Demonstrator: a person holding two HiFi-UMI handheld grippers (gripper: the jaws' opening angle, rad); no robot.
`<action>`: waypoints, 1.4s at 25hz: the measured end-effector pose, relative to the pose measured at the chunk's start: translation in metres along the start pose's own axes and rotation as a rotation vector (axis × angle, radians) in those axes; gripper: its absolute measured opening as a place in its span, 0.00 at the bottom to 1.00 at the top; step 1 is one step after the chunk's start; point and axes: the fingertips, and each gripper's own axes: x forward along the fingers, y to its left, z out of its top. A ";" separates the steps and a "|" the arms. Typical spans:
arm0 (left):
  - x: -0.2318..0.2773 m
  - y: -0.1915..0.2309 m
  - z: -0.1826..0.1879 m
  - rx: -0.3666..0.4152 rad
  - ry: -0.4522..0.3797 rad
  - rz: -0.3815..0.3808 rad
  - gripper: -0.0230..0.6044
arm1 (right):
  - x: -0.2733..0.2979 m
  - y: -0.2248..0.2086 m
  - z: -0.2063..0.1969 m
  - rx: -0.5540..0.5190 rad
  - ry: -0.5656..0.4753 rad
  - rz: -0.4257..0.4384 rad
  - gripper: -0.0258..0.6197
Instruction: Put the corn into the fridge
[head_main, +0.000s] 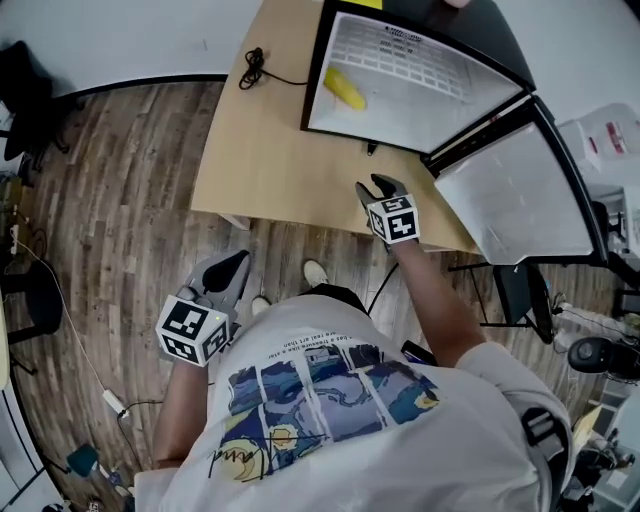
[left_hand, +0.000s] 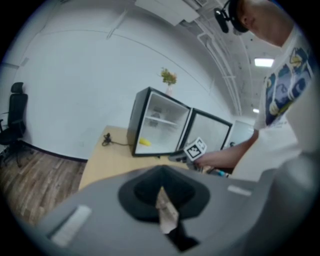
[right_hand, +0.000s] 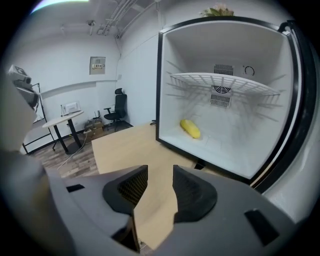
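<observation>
Right, biggest first: fridge (head_main: 440, 95) stands on the counter (head_main: 270, 150), its door (head_main: 510, 195) swung fully open to your right.

Your right gripper (head_main: 377, 186) is over the counter's front edge, just outside the fridge mouth. Its jaws are partly open with nothing between them, only bare counter in the gap. Your left gripper (head_main: 232, 268) is low at your side, off the counter, jaws closed and empty.

Corn (head_main: 345, 88) is already inside, lying flat on the fridge floor under the wire shelf (right_hand: 220, 82), near the left wall. It's straight ahead of your right jaws, well apart from them; the right hand is much the nearer.

Its long axis runs diagonally across the floor, back-left to front-right in the head view. Can't tell which end is the tip.

Looks placed to me. The door is likely what's left, and it's on your right-hand side.
</observation>
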 end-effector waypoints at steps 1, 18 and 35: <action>-0.005 0.001 -0.003 0.000 0.001 -0.002 0.05 | -0.007 0.010 -0.004 0.000 0.002 0.007 0.28; -0.065 0.018 -0.058 0.016 0.039 -0.074 0.05 | -0.099 0.153 -0.017 0.010 -0.060 0.048 0.10; -0.086 0.015 -0.073 0.020 0.017 -0.094 0.05 | -0.134 0.215 -0.003 -0.034 -0.106 0.098 0.07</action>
